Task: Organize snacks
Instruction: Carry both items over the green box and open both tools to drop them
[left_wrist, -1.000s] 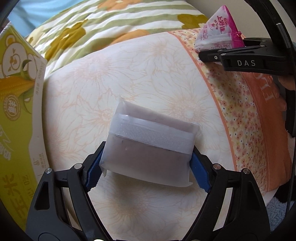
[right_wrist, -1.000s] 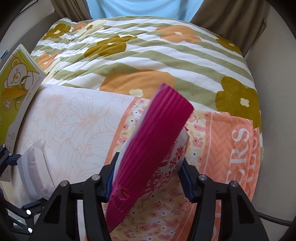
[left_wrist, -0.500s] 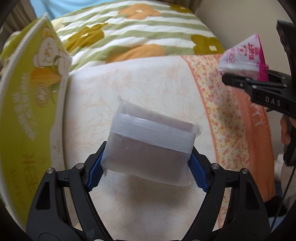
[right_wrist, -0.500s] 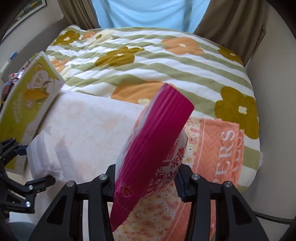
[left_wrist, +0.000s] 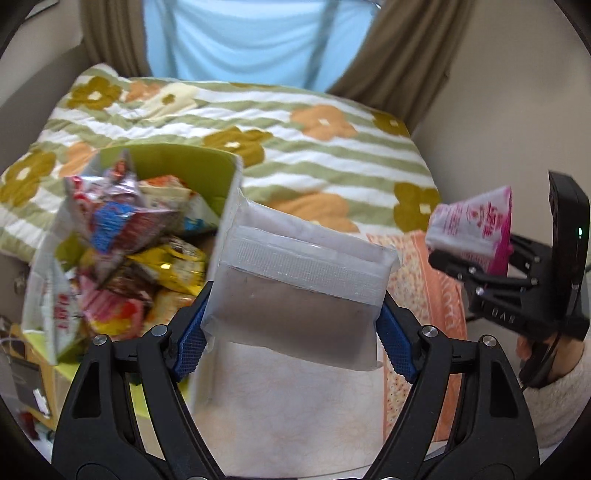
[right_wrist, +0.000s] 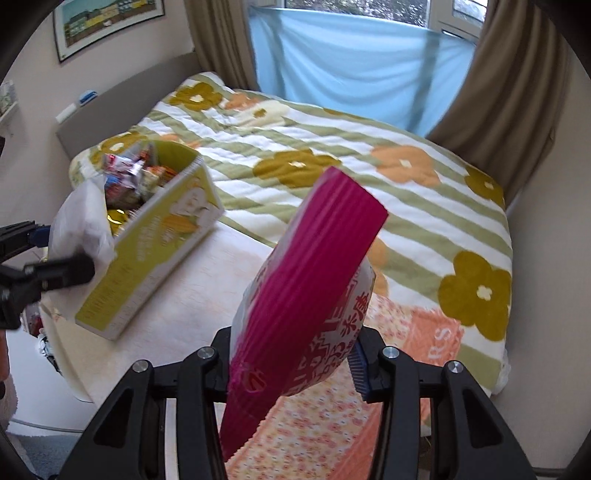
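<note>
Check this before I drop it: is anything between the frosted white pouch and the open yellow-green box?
Nothing visible. The frosted white pouch, held in the left gripper, is beside the yellow-green cardboard box, whose open top shows only snack packets.

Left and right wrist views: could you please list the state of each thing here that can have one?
Left gripper: jaws shut on the white pouch.
White pouch: sealed, held in the air beside the box.
Right gripper: jaws shut on the pink packet.
Pink packet: sealed, held tilted above the bed.
Yellow-green box: open at the top, heaped with snack packets, resting on the bed.
</note>
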